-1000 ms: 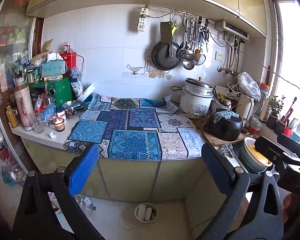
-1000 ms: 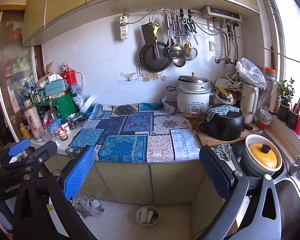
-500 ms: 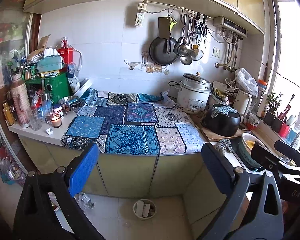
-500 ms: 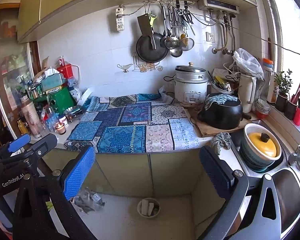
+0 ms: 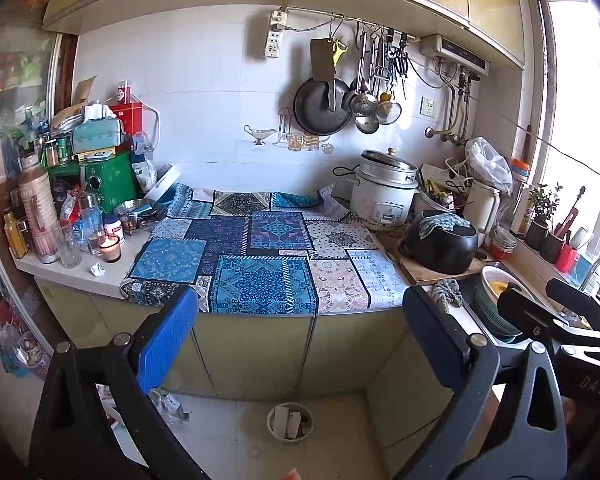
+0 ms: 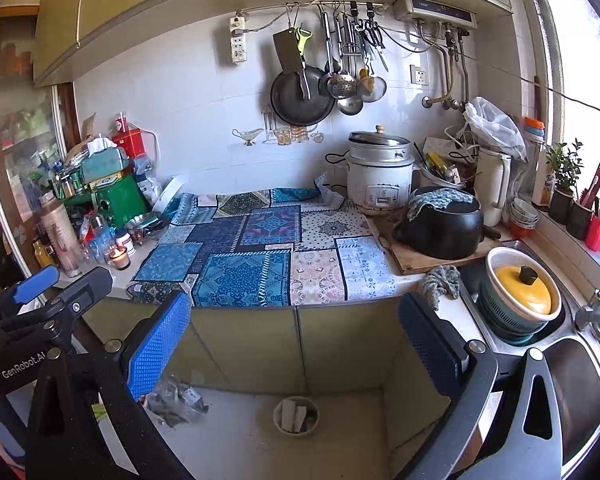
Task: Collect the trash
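A small crumpled white paper ball [image 5: 97,269] lies on the white counter, left of the patchwork cloth [image 5: 260,256] and beside a lit candle [image 5: 110,249]. On the floor below stands a small round bin [image 5: 290,421] [image 6: 296,415] with scraps in it. A crumpled clear plastic bag [image 6: 176,400] lies on the floor at the left. My left gripper [image 5: 300,344] is open and empty, held back from the counter edge. My right gripper [image 6: 296,344] is open and empty too, at about the same distance. Each gripper shows at the edge of the other's view.
Bottles, jars and a green box [image 5: 108,188] crowd the counter's left end. A rice cooker [image 5: 384,196], a black pot [image 5: 440,244] on a board and a kettle stand at the right. A sink [image 6: 572,376] holds a strainer with a yellow lid [image 6: 520,284]. Utensils hang on the wall.
Both views have tilted and dropped a little, so the counter sits higher in frame and more floor shows. Both grippers stay open and empty.
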Available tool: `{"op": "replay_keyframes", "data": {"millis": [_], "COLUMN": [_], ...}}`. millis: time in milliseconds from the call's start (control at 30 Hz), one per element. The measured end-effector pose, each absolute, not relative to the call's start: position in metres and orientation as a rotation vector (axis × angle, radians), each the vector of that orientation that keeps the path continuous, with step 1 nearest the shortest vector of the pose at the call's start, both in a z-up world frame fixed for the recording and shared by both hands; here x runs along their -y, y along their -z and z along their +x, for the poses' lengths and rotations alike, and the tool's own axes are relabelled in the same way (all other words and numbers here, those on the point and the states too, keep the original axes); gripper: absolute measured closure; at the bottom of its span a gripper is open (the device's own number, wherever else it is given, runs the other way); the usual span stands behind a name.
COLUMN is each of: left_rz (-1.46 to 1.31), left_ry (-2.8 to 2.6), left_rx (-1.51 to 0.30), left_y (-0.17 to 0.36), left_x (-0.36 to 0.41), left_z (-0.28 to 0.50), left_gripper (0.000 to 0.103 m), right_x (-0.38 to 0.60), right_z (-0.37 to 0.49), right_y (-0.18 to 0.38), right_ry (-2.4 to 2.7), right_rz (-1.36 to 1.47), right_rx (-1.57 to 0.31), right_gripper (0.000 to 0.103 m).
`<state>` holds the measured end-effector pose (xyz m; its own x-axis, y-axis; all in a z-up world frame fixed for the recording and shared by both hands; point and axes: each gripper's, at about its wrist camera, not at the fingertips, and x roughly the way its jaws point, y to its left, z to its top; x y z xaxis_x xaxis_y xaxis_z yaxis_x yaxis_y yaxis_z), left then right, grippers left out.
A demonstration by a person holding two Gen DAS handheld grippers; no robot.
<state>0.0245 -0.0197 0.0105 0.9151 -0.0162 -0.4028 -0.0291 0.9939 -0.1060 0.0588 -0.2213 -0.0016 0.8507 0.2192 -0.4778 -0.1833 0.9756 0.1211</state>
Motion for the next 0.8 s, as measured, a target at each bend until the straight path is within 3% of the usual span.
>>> {"op": "replay_keyframes", "data": {"millis": [800], "left_rz": [-0.122], "left_ry": [0.003], "left_rx": [-0.444], "left_y": [-0.002], "left_x": [0.018], "left_z": [0.044], "left_gripper": [0.001], "right_x": [0.221], "right_z": [0.077], "right_y": [0.006], "right_ry": [-0.221], "right_rz": [0.070], "right_rx": [-0.534], "right_gripper": [0.000]}}
